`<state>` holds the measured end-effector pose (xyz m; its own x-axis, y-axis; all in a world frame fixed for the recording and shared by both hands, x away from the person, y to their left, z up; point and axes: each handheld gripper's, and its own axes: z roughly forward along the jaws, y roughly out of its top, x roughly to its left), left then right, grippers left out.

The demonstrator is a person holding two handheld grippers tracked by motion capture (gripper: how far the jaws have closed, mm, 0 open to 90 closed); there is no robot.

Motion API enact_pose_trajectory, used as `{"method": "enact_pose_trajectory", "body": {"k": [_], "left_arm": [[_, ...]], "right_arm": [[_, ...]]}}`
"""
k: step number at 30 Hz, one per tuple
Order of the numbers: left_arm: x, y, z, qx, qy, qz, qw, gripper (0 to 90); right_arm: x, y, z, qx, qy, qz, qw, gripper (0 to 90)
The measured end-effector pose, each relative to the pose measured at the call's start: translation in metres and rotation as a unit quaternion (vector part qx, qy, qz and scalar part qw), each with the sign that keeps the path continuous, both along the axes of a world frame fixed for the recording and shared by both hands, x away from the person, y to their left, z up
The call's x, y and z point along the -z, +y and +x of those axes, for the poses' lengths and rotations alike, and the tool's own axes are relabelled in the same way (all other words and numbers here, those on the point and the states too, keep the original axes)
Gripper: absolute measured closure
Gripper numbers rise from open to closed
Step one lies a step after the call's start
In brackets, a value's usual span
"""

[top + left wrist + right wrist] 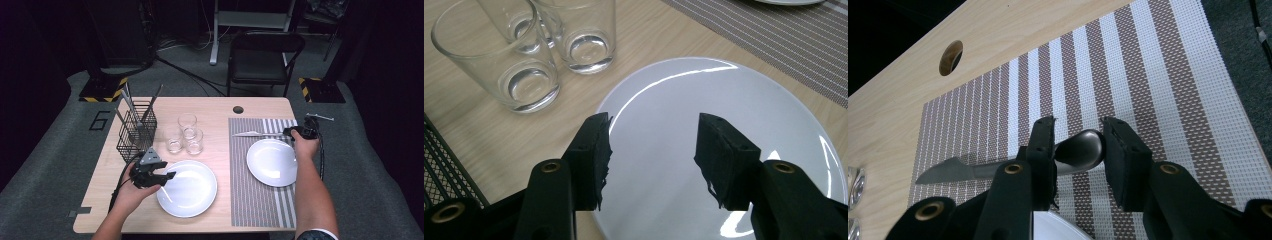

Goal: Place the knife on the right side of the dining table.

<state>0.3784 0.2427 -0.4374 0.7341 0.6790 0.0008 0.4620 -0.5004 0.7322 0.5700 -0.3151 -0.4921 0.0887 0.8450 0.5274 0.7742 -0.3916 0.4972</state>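
A table knife (960, 170) lies across the striped placemat (1128, 75), just beyond a white plate (272, 162). My right gripper (1079, 150) is shut on the rounded end of its handle, one pad against each side. In the high view that gripper (292, 132) is at the mat's far right, with the knife (250, 133) pointing left from it. My left gripper (654, 150) stands open over the near left part of a second white plate (704, 90), with nothing between its jaws. From above, this gripper (167, 176) sits at that plate's (192, 192) left rim.
Three empty glasses (186, 134) stand behind the left plate, and a black wire basket (136, 131) holding cutlery is further left. A round hole (950, 57) opens in the tabletop beyond the mat. A black chair (262, 55) stands behind the table.
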Motion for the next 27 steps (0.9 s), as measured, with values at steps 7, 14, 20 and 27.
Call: {"method": "enact_pose_trajectory", "body": {"k": [7, 14, 20, 27], "left_arm": [[0.001, -0.001, 0.000, -0.002, 0.001, -0.003, 1.0000, 47.7], [0.000, 0.000, 0.000, 0.000, 0.001, 0.002, 1.0000, 47.7], [0.000, 0.000, 0.000, -0.001, 0.000, 0.001, 1.0000, 47.7], [0.001, -0.001, 0.000, -0.002, -0.002, 0.000, 1.0000, 47.7]], "right_arm": [[0.003, -0.001, 0.002, 0.008, 0.000, 0.000, 1.0000, 68.2], [0.005, -0.001, 0.004, 0.016, -0.001, 0.001, 0.9999, 68.0], [0.009, 0.000, 0.005, 0.022, 0.001, -0.001, 0.9998, 66.0], [0.011, 0.001, 0.006, 0.025, 0.011, -0.007, 0.9996, 65.5]]}}
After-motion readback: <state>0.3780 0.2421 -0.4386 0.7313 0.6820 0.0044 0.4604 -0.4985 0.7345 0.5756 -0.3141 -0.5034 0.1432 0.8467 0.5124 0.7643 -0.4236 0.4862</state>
